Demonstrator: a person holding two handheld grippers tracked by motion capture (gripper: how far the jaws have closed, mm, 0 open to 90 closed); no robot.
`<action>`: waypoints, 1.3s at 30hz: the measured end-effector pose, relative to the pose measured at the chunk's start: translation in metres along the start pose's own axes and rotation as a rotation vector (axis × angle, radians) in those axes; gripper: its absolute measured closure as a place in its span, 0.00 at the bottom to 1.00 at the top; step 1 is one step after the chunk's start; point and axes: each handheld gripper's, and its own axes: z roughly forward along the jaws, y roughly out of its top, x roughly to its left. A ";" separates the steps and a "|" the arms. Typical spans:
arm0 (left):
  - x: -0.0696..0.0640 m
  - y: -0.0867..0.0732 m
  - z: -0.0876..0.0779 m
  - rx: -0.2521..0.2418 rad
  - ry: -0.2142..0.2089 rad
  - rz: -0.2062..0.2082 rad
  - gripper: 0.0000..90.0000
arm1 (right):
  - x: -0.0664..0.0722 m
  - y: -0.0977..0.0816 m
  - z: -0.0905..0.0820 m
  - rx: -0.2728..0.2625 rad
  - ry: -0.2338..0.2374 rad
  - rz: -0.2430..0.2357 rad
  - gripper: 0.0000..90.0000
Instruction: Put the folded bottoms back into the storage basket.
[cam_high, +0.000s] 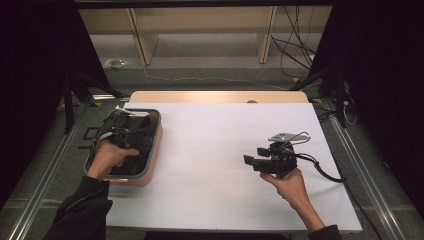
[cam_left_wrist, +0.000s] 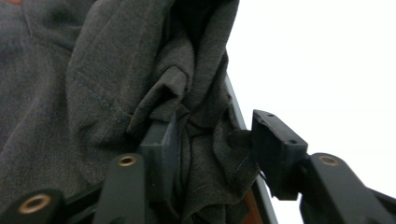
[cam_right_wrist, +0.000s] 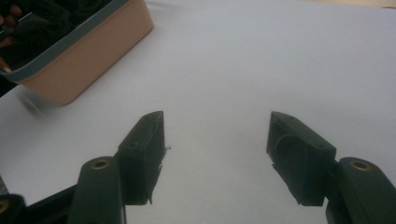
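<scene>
The left tool hangs over the bin at 9 o'clock on the table, jaws apart around dark grey cloth lying inside. The right tool, at 4 o'clock, points leftward, wide and empty.

dark grey cloth bunched between parted tool jaws, white tabletop

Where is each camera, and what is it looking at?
High view: above the table, looking forward and down; both forearms, the left gripper in the bin, the right gripper.
Left gripper view: on the left gripper, facing grey cloth between its open jaws.
Right gripper view: on the right gripper, open, facing bare table.
Shared: high and right gripper views both show the bin.
</scene>
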 end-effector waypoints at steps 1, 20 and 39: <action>-0.001 0.000 -0.001 -0.004 -0.003 0.001 0.52 | 0.000 0.000 -0.001 0.000 0.000 0.003 0.42; -0.017 0.004 -0.019 -0.105 -0.022 0.028 0.41 | 0.001 -0.001 0.001 -0.006 0.004 0.000 0.40; -0.026 -0.005 0.004 -0.061 0.032 0.066 0.77 | 0.002 -0.003 0.002 0.008 0.003 -0.007 0.40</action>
